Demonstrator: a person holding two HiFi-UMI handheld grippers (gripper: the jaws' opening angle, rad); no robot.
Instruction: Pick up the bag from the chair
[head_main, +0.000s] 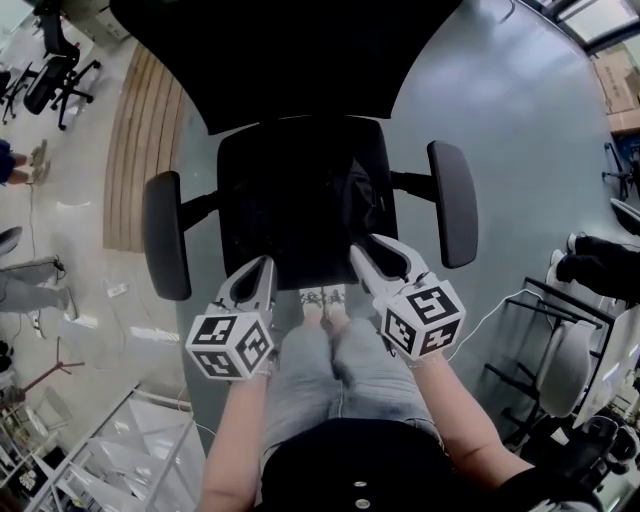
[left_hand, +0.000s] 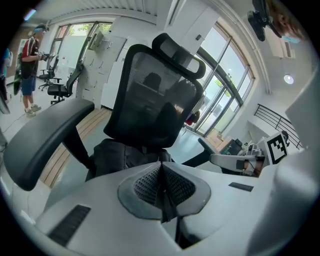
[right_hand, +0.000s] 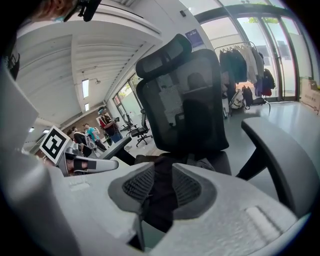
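Note:
A black bag (head_main: 335, 195) lies slumped on the seat of a black mesh office chair (head_main: 290, 60), between its two armrests. The left gripper view shows the bag (left_hand: 117, 155) just beyond the jaws, and in the right gripper view the bag (right_hand: 205, 162) sits below the backrest. My left gripper (head_main: 262, 268) hovers at the seat's front left edge, shut with nothing in it (left_hand: 161, 172). My right gripper (head_main: 367, 250) is over the seat's front right, close to the bag. Its jaws stand slightly apart (right_hand: 161, 177), with only dark bag or seat visible through the gap.
The chair's armrests (head_main: 165, 235) (head_main: 452, 200) flank both grippers. My legs and shoes (head_main: 325, 300) stand right before the seat. Another office chair (head_main: 55, 65) is far left, dark frames and chairs (head_main: 570, 350) at right, white racks (head_main: 120, 450) at lower left. People stand in the background (left_hand: 30, 55).

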